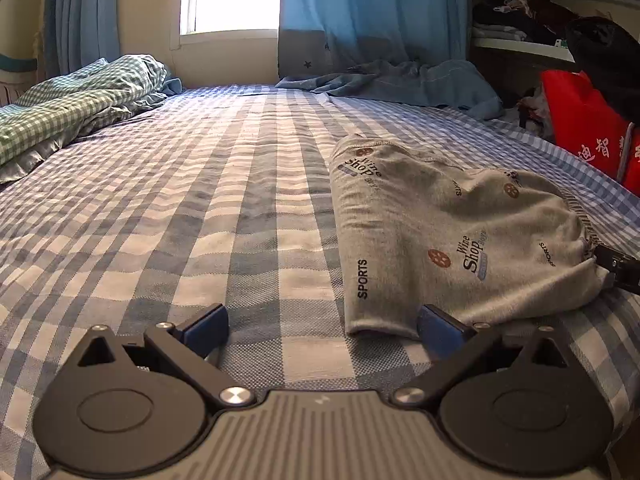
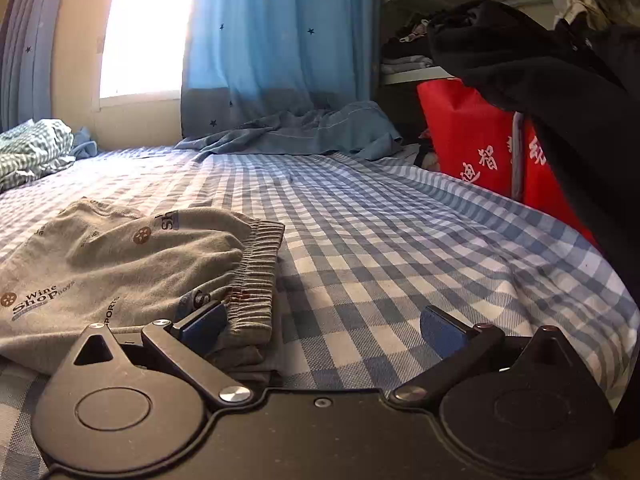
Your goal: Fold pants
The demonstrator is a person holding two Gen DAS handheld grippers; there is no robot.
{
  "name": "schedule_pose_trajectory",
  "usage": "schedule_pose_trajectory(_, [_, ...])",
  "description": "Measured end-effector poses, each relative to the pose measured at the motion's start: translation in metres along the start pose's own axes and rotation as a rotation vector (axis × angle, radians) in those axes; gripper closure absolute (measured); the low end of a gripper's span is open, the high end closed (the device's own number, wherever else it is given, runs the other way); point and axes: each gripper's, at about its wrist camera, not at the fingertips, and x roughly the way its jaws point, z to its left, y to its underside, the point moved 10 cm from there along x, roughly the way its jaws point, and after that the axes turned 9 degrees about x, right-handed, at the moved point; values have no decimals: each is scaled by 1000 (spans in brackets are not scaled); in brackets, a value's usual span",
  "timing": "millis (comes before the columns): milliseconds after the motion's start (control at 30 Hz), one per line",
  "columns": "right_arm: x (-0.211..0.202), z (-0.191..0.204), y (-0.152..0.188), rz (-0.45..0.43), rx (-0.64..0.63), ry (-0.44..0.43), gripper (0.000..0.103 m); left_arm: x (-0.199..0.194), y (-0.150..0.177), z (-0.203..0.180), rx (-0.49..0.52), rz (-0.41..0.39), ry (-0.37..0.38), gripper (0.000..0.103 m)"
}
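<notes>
Right gripper [image 2: 324,326] low over a blue-checked bedsheet [image 2: 400,248], jaws wide apart, nothing pinched. Grey printed pants [image 2: 120,264] bunched at left, elastic waistband [image 2: 256,280] just beside, perhaps touching, the left finger [image 2: 204,326]. Red bag [image 2: 468,140] beyond the bed edge; blue starred curtain [image 2: 280,40] behind.

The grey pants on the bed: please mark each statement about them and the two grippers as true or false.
1. The grey pants lie on a checked bedsheet. True.
2. The left gripper is shut on the pants. False: its jaws stand open.
3. The pants carry the word SPORTS. True.
4. The right gripper holds a red bag. False: its jaws are open, and the red bag stands beside the bed.
</notes>
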Motion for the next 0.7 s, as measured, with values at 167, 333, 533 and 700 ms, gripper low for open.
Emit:
schedule_pose_trajectory(167, [-5,1,3,-21,-3,12,1,-2,3,-2,23,-6,-4,1])
schedule_pose_trajectory(333, [-13,0,3,-34,-12,11,1,-5,4,-1,30,-1,-2,1])
schedule_pose_trajectory(533, [-42,6,-16,-191,-65,85,1,-24,-12,19,-122,-116,6,0])
schedule_pose_trajectory(700, [-33,35,-25,-176,-83,5,1,-4,-24,21,-158,-88,26,0])
